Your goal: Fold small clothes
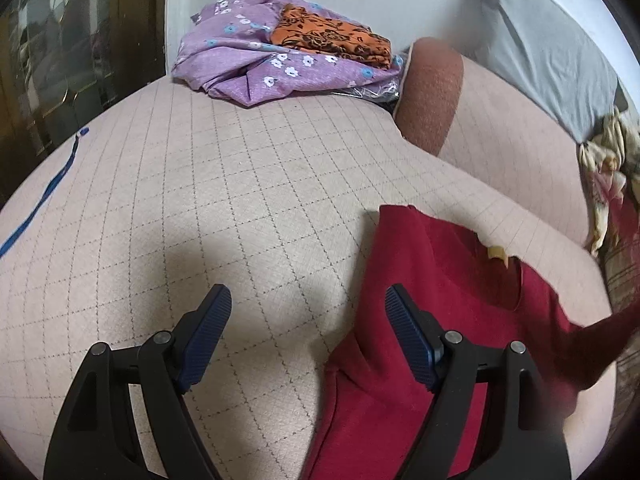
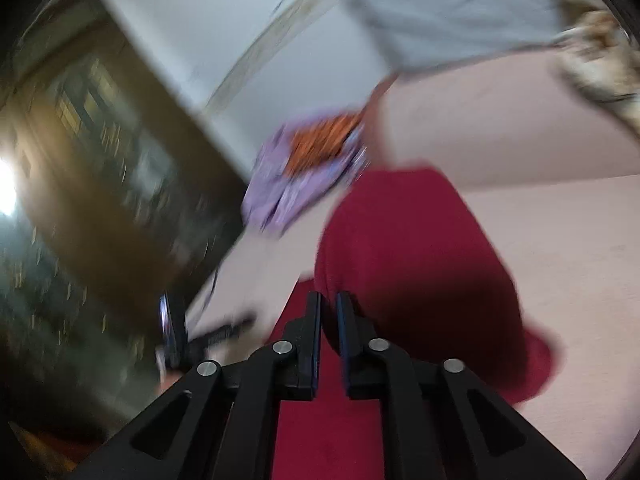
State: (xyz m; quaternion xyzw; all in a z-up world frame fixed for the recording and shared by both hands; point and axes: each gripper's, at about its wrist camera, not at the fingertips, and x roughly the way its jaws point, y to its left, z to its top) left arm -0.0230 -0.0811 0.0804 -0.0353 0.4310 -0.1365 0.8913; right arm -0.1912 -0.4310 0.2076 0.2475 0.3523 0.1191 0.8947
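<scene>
A dark red garment [image 1: 432, 304] lies on the pale checked bed cover [image 1: 224, 184], at the right of the left wrist view. My left gripper [image 1: 308, 304] is open and empty, its right finger over the garment's left edge. In the blurred right wrist view my right gripper [image 2: 329, 304] is shut on a fold of the red garment [image 2: 408, 256] and holds it lifted above the bed.
A purple flowered cloth [image 1: 256, 64] with an orange patterned cloth [image 1: 332, 36] on it lies at the far side by the wall. A grey pillow [image 1: 548, 52] lies at the right. A blue strap [image 1: 44, 196] lies at the left edge. A dark cabinet [image 1: 60, 48] stands left.
</scene>
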